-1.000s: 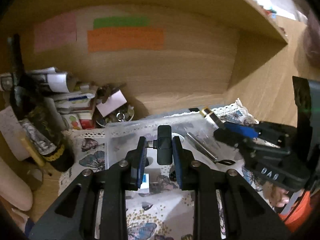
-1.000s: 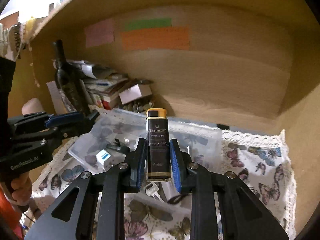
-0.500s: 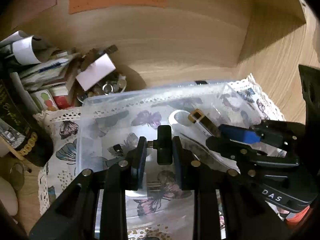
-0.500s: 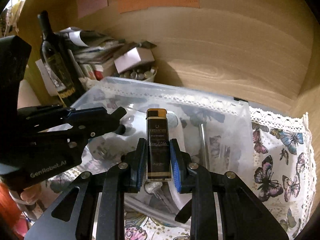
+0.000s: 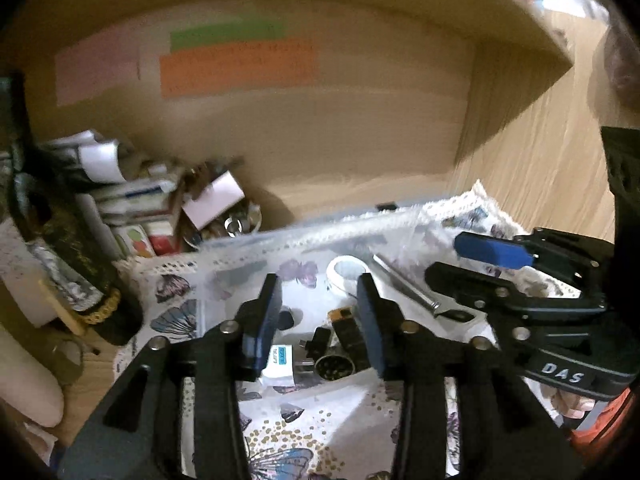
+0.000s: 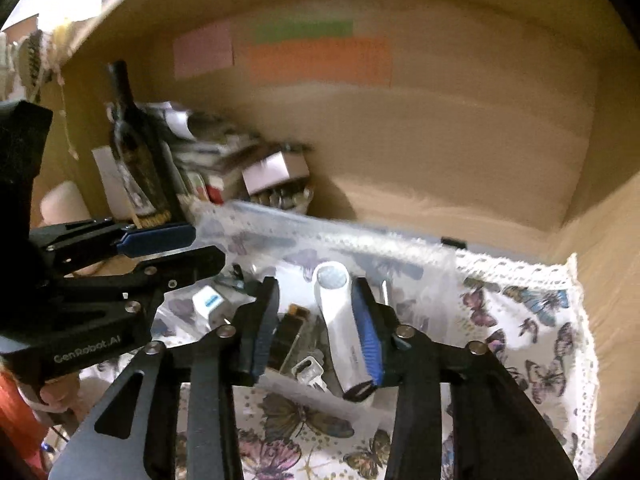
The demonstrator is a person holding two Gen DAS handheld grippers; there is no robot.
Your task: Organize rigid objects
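Observation:
A clear plastic bin [image 5: 280, 240] sits on a butterfly cloth inside a wooden shelf. In it lie a black lighter with a gold top [image 5: 350, 332], a small black adapter [image 5: 320, 342], a white charger plug [image 5: 278, 360], a white oblong device [image 6: 340, 320] and a metal tool [image 5: 416, 292]. My left gripper [image 5: 320, 320] is open and empty above the bin. My right gripper [image 6: 316, 320] is open and empty above the lighter [image 6: 286, 338] and the white device. Each gripper shows in the other's view, the right one [image 5: 500, 264] and the left one [image 6: 160, 248].
A dark wine bottle [image 6: 136, 152] stands at the left with stacked boxes and papers [image 5: 140, 204] and a small bowl of metal bits [image 5: 236, 224]. Pink, green and orange paper strips [image 5: 240, 64] are stuck on the back wall. The shelf's right wall [image 5: 540, 152] is close.
Both grippers have opened and pulled back up. The left let go of the black adapter and the right let go of the lighter; both now lie in the bin.

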